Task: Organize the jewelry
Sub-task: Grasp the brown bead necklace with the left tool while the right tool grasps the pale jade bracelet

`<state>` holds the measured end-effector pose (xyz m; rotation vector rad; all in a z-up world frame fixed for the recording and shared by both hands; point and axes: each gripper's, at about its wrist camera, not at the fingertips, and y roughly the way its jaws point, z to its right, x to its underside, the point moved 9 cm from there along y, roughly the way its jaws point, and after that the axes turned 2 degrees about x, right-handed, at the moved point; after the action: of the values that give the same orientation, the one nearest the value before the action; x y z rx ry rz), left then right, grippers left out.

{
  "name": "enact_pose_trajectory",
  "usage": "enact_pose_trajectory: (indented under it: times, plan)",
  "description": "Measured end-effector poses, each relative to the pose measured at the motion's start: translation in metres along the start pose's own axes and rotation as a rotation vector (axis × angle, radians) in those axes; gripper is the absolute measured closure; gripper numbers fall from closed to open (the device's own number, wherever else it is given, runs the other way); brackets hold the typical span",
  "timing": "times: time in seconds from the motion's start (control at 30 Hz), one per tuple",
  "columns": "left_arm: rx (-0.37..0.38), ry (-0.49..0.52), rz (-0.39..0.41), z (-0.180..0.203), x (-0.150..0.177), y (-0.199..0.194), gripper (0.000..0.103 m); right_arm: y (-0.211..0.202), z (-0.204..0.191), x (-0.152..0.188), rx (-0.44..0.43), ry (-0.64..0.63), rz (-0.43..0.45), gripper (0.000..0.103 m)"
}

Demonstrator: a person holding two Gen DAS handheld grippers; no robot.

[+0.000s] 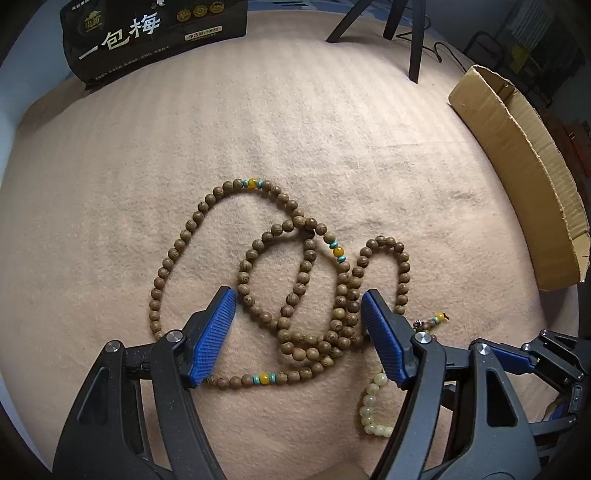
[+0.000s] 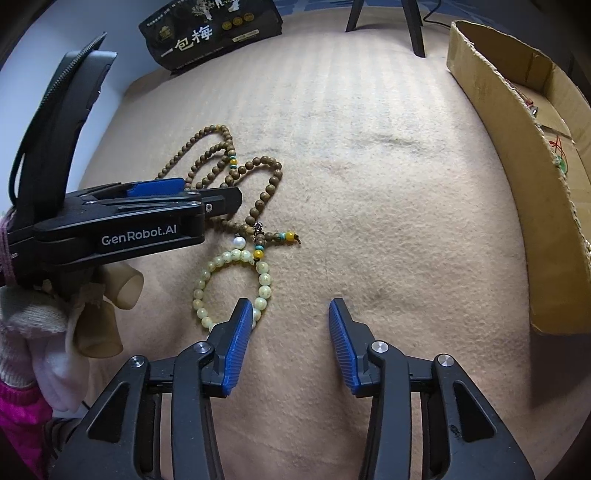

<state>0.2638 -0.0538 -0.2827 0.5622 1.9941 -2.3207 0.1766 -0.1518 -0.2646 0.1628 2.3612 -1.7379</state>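
Observation:
A long string of brown wooden beads [image 1: 291,258] with yellow and turquoise accents lies in loose loops on the beige cloth; it also shows in the right wrist view [image 2: 258,199]. A pale yellow bead bracelet [image 2: 232,284] lies beside it, partly seen in the left wrist view [image 1: 373,406]. My left gripper [image 1: 298,299] is open, low over the cloth, with loops of the wooden beads between its blue pads. My right gripper [image 2: 291,306] is open and empty, its left fingertip [image 2: 242,314] at the bracelet's edge.
An open cardboard box [image 2: 517,147] stands at the right with small items inside; it shows in the left wrist view too [image 1: 517,166]. A black packet with Chinese print [image 1: 155,33] lies at the back left. Black tripod legs [image 1: 413,40] stand at the back.

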Motion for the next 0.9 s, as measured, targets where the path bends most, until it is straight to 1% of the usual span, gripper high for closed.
enact_pose_trajectory:
  times: [0.03, 0.1, 0.17, 0.2, 0.27, 0.3, 0.33, 0.37, 0.5, 0.53, 0.57, 0.63, 0.77, 0.9]
  plan:
    - [-0.008, 0.001, 0.001, -0.001, -0.001, 0.001, 0.039, 0.002, 0.0, -0.002, 0.005, 0.001, 0.001, 0.064]
    - [-0.01, -0.002, 0.008, -0.004, -0.002, 0.001, 0.046, 0.004, -0.001, -0.004, 0.012, 0.0, 0.004, 0.064]
    - [-0.008, -0.003, 0.013, -0.006, -0.004, 0.002, 0.056, 0.009, -0.006, -0.009, 0.022, -0.006, 0.007, 0.064]
    - [-0.008, -0.002, 0.017, -0.008, -0.004, 0.002, 0.059, 0.012, -0.008, -0.012, 0.026, -0.008, 0.008, 0.064]
    - [-0.004, -0.004, 0.021, -0.011, -0.004, 0.0, 0.072, 0.016, -0.013, -0.014, 0.038, -0.019, 0.011, 0.066]
    - [-0.001, -0.01, 0.023, -0.013, -0.003, -0.001, 0.076, 0.018, -0.016, -0.016, 0.045, -0.027, 0.013, 0.067]
    - [0.005, -0.02, 0.023, -0.015, -0.004, -0.002, 0.082, 0.019, -0.018, -0.017, 0.052, -0.038, 0.015, 0.068]
    - [0.01, -0.028, 0.023, -0.017, -0.004, -0.003, 0.086, 0.021, -0.021, -0.018, 0.057, -0.045, 0.015, 0.069]
    - [0.029, -0.05, 0.025, -0.022, -0.004, -0.006, 0.09, 0.026, -0.031, -0.016, 0.098, -0.107, 0.02, 0.075]
    - [0.028, -0.048, 0.025, -0.022, -0.003, -0.008, 0.091, 0.026, -0.034, -0.015, 0.109, -0.123, 0.021, 0.08]
    - [0.027, -0.047, 0.026, -0.022, -0.003, -0.008, 0.091, 0.027, -0.036, -0.015, 0.114, -0.131, 0.021, 0.087]
    - [0.026, -0.045, 0.029, -0.02, -0.003, -0.01, 0.092, 0.028, -0.039, -0.016, 0.113, -0.143, 0.02, 0.094]
    - [0.032, -0.053, 0.037, -0.025, 0.0, -0.017, 0.092, 0.027, -0.044, -0.015, 0.102, -0.141, 0.022, 0.097]
    - [0.031, -0.058, 0.043, -0.028, 0.003, -0.021, 0.092, 0.016, -0.045, -0.012, 0.082, -0.143, 0.031, 0.097]
